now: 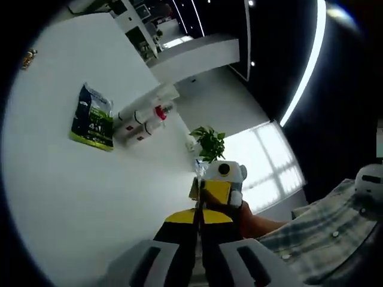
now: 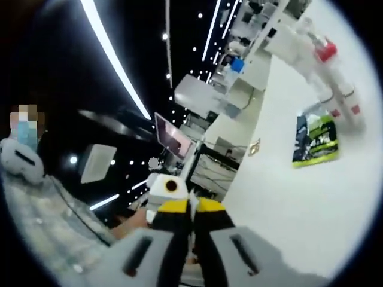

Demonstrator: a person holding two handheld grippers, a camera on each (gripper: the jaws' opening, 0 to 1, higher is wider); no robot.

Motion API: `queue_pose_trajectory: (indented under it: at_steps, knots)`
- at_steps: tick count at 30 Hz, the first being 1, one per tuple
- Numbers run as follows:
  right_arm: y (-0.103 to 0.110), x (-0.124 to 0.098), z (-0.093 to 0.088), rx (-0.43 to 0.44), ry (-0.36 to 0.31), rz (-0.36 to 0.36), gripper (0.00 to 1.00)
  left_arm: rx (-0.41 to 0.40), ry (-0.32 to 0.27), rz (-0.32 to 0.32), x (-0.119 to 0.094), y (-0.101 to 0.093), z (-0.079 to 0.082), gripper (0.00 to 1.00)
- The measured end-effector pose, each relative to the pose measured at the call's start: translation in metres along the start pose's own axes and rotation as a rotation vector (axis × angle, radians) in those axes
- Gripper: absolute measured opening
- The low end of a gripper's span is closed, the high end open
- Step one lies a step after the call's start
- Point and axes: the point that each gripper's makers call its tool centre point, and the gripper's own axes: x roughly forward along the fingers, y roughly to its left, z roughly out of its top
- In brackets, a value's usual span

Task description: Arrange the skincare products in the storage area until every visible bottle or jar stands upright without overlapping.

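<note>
Skincare bottles (image 1: 143, 122) lie on their sides on your white table (image 1: 72, 197), well ahead of your left claw (image 1: 198, 224) and off to its left; they are white, one with a red cap, touching or overlapping each other. Just beside them, further left, a green and dark pouch (image 1: 93, 116) lies flat. Your left claw has its yellow-tipped jaws pressed together, pinching nothing, held above the table surface. A potted plant (image 1: 209, 142) stands just beyond its tips.

From your right claw (image 2: 191, 224), the same bottles (image 2: 317, 60) sit far ahead and to the right, with the pouch (image 2: 315, 139) nearer than they are. Its jaws are also pressed together and hold nothing. A laptop (image 2: 172, 139) shows just past its tips, well apart from the table (image 2: 299, 221).
</note>
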Motion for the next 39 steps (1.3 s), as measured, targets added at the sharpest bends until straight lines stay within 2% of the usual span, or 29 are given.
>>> queue_pose_trajectory:
  at_steps: [2,7,9,12,16,18,19,21,22,23,26,28,31,33,35,39]
  knots:
    - [-0.003,0.000,0.000,0.024,-0.001,-0.010,0.03,-0.001,-0.001,-0.007,0.000,-0.002,-0.001,0.00]
    - [-0.002,0.003,0.003,0.010,-0.008,-0.005,0.01,0.000,-0.005,0.004,-0.003,0.000,-0.003,0.00]
    - [0.001,0.004,0.002,-0.024,-0.001,0.012,0.00,0.006,-0.006,0.005,-0.004,0.001,-0.004,0.00]
    - [-0.001,0.005,-0.003,-0.089,0.016,-0.009,0.00,0.003,0.001,0.023,-0.004,0.004,-0.006,0.01]
    - [0.002,0.003,-0.003,-0.187,0.019,0.003,0.00,-0.019,0.000,0.015,-0.004,0.004,-0.008,0.01]
    - [0.001,0.002,-0.003,-0.266,0.020,-0.009,0.00,-0.024,-0.003,0.012,-0.003,0.004,-0.008,0.01]
    - [0.001,0.003,-0.003,-0.275,0.018,-0.011,0.00,-0.025,-0.005,0.015,-0.003,0.004,-0.008,0.00]
    - [-0.001,0.003,-0.003,-0.241,0.015,-0.027,0.00,-0.028,-0.011,0.022,-0.003,0.007,-0.007,0.00]
    - [-0.001,0.004,-0.002,-0.149,0.008,-0.023,0.02,-0.032,-0.018,0.017,-0.004,0.008,-0.006,0.00]
    - [-0.001,0.004,-0.002,-0.099,0.009,-0.022,0.04,-0.039,-0.029,0.013,-0.005,0.009,-0.005,0.00]
    - [-0.007,0.000,-0.002,-0.132,0.020,-0.040,0.13,-0.054,-0.048,-0.010,-0.006,0.005,-0.001,0.00]
    - [-0.005,-0.003,-0.005,-0.104,0.034,-0.026,0.11,-0.031,-0.050,-0.015,-0.008,0.003,0.001,0.00]
    - [-0.007,-0.008,-0.011,-0.122,0.053,-0.040,0.04,-0.035,-0.064,-0.010,-0.010,0.004,0.006,0.00]
    - [-0.002,-0.009,-0.012,-0.096,0.050,-0.013,0.00,-0.036,-0.053,-0.005,-0.009,0.005,0.005,0.00]
    - [-0.003,-0.010,-0.010,-0.182,0.036,-0.033,0.00,-0.038,-0.054,-0.006,-0.007,0.005,0.006,0.00]
    - [-0.003,-0.013,-0.007,-0.083,0.015,-0.026,0.02,-0.042,-0.052,-0.019,-0.004,0.002,0.006,0.00]
